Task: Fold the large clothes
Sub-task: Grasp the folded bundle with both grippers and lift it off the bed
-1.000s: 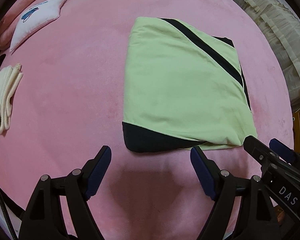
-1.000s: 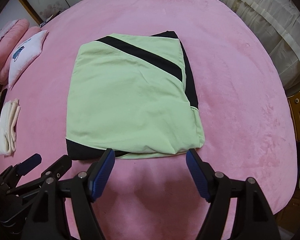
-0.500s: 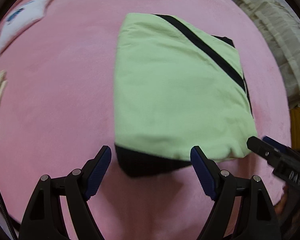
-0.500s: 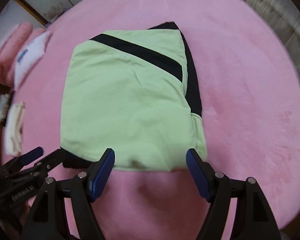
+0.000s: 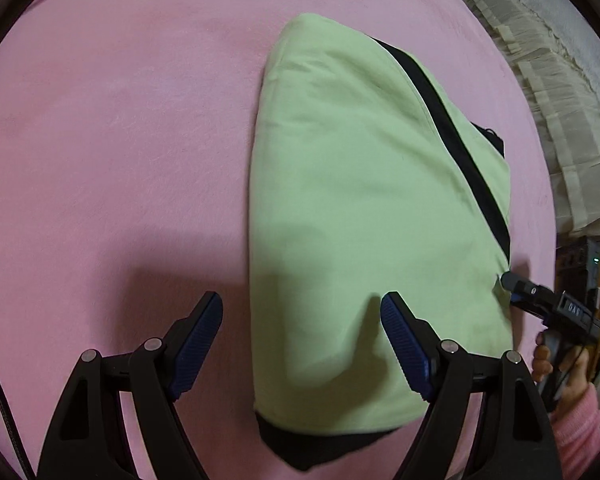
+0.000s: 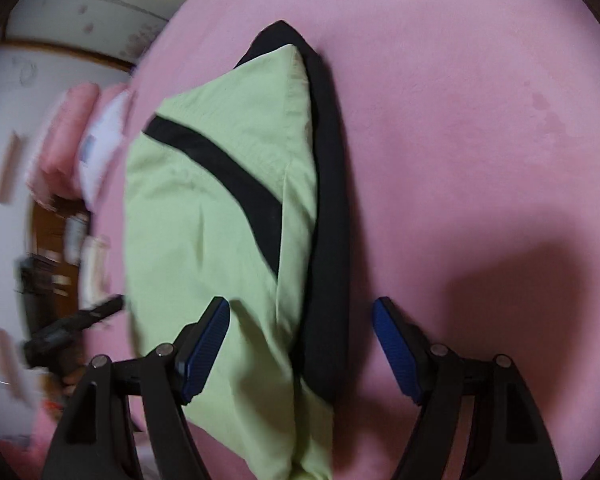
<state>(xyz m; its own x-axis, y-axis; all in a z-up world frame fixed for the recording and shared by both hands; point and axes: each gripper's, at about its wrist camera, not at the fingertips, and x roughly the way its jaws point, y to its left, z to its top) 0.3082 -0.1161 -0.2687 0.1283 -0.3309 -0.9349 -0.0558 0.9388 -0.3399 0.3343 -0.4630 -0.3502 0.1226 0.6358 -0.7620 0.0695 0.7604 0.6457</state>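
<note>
The left gripper (image 5: 302, 344), black-framed with blue ribbed pads, stands with its jaws wide apart and nothing between the pads. One pad hangs over bare blanket, the other over the near left corner of the folded light-green garment with black stripe and black underlayer (image 5: 364, 216). The right gripper (image 6: 300, 348), of the same make, is likewise spread wide and empty; it straddles the garment's right edge, its left pad over green cloth and its right pad over pink, with the thick black border running up between them.

The garment lies flat on the pink plush blanket (image 5: 112, 152), just ahead of and below both tools, its long axis running away from the person. Each gripper sits at its own near corner, so neither is clearly the nearer. I judge that the coming move turns on this: both pairs of jaws already bracket the near edge, and a short drop would let them pinch the two corners.

The near hem is partly cut off by the gripper frames in both views, so how many layers lie there cannot be told. The right wrist view is blurred at its left side; the other gripper and the room's furnishings are only smears. A hand in a pink sleeve (image 5: 568, 384) shows at the left view's right edge.
</note>
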